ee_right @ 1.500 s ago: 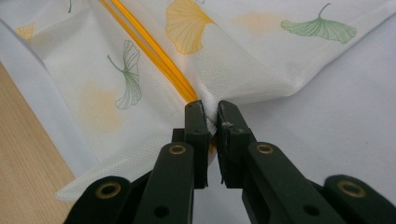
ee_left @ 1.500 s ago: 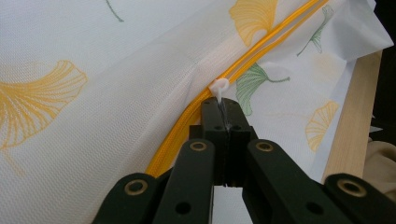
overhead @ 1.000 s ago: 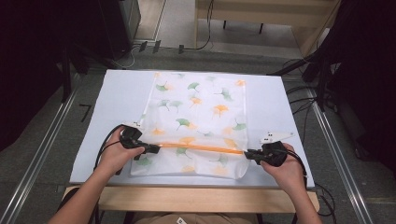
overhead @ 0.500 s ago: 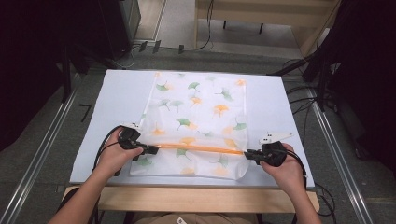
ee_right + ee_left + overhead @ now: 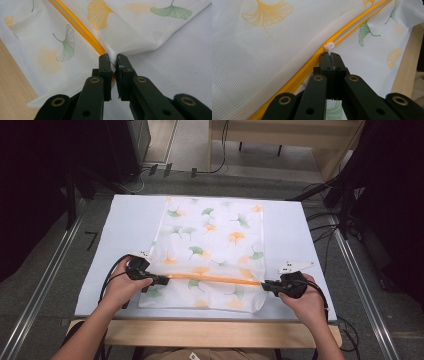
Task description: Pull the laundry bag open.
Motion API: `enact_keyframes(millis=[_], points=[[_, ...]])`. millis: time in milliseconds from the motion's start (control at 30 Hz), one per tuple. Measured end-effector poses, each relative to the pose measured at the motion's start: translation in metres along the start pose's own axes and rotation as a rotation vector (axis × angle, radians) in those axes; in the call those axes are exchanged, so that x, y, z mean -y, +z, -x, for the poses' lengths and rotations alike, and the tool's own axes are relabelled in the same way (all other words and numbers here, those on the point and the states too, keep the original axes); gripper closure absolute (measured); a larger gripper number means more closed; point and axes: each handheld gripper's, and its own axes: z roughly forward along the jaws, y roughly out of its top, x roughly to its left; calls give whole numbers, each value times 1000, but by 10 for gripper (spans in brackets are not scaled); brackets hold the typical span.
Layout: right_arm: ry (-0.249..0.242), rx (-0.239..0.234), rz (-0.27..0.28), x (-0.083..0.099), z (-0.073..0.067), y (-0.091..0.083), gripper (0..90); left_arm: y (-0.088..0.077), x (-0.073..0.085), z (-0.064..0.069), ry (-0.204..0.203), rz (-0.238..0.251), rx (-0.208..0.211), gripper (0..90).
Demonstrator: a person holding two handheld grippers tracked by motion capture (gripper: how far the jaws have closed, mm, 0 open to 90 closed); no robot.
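One mesh zipper bag (image 5: 212, 245) with one orange zipper (image 5: 215, 279) and one white zipper pull (image 5: 329, 46); two grippers: left gripper (image 5: 162, 281), right gripper (image 5: 265, 284); one table (image 5: 115, 235).

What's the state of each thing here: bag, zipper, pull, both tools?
mesh bag: flat on the table, printed side up
zipper: lies straight between the two tools, partly open, teeth parted beyond the pull
zipper pull: white, pinched by the left tool
left tool: shut on the zipper pull
right tool: clamped on the bag's edge at the zipper's end
table: pale sheet under the bag
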Motion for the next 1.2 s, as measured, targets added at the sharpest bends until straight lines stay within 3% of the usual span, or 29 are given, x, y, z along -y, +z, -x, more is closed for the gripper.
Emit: enact_keyframes(millis=[500,900,1200], points=[[3,-11,18,1,0,0,855,-3,2,1,-12,22,2,900],[10,-5,13,2,2,-1,855,-18,10,-11,-36,28,-31,900],[10,-4,9,2,1,-1,855,-18,11,-11,-33,23,-40,900]])
